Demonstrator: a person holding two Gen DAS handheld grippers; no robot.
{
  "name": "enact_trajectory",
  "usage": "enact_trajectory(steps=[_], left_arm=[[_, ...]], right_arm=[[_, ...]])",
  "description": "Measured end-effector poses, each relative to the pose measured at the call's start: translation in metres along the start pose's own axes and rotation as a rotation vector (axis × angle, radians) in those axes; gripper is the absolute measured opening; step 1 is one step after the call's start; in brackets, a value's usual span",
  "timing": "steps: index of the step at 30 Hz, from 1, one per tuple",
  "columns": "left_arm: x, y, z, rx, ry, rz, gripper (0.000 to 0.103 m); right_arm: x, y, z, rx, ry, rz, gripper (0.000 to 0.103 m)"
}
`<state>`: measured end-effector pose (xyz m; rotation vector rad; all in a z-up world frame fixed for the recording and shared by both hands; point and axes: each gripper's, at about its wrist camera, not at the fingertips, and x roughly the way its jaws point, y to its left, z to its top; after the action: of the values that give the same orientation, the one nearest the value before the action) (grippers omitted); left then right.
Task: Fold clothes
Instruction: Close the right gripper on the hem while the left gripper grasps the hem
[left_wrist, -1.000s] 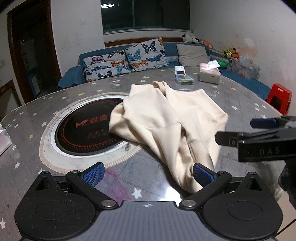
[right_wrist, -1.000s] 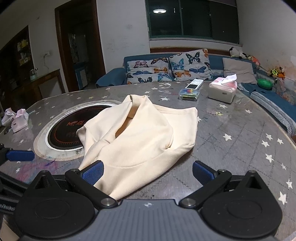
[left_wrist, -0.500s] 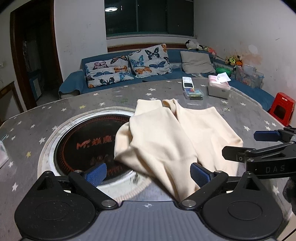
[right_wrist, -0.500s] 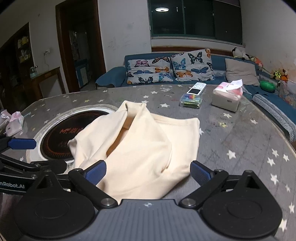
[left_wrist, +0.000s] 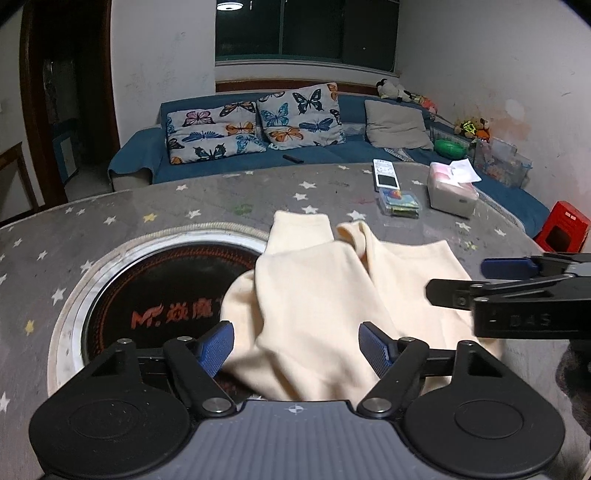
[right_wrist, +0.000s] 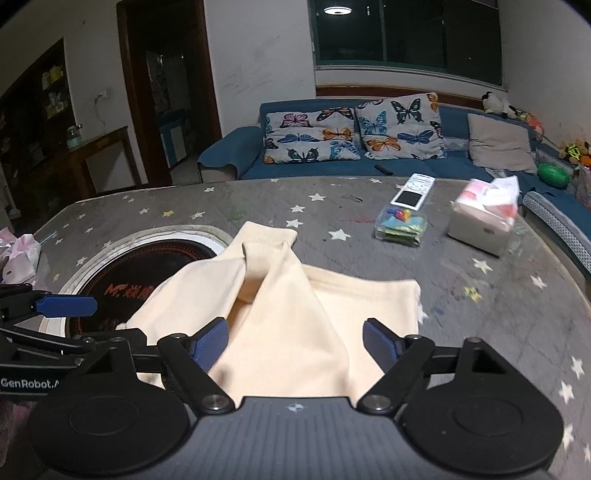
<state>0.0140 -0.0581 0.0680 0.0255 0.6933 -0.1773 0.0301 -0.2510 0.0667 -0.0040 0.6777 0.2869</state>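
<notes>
We note a cream garment (left_wrist: 317, 295) of soft, matt knit cloth, thick and smooth. The table cover (right_wrist: 498, 295) looks like matt grey quilted fabric printed with stars. The round cooktop (left_wrist: 155, 291) set in it is glossy black glass inside a pale ring. The left gripper (left_wrist: 295, 349) and right gripper (right_wrist: 295, 341) are matt black plastic; their blue pads (left_wrist: 218, 345) look ribbed, rubbery. The tissue box (right_wrist: 482, 227) seems smooth white plastic, with paper tissue on top.
</notes>
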Motion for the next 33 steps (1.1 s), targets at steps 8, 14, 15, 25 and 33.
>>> enact_trajectory(steps=[8,14,15,25,33], left_arm=[[0.017,0.005,0.018,-0.02,0.006,-0.027,0.075],[0.026,0.006,0.03,-0.035,0.005,-0.06,0.076],[0.027,0.005,0.032,-0.031,0.004,-0.065,0.076],[0.054,-0.012,0.045,0.017,0.017,-0.089,0.076],[0.082,-0.026,0.046,0.042,0.051,-0.093,0.075]], right_arm=[[0.044,-0.006,0.013,0.013,0.044,0.034,0.065],[0.077,-0.011,0.021,0.026,0.078,0.06,0.056],[0.082,-0.012,0.023,0.028,0.084,0.064,0.051],[0.08,-0.023,0.02,0.054,0.061,0.087,0.009],[0.054,-0.039,0.016,0.092,0.014,0.025,0.008]])
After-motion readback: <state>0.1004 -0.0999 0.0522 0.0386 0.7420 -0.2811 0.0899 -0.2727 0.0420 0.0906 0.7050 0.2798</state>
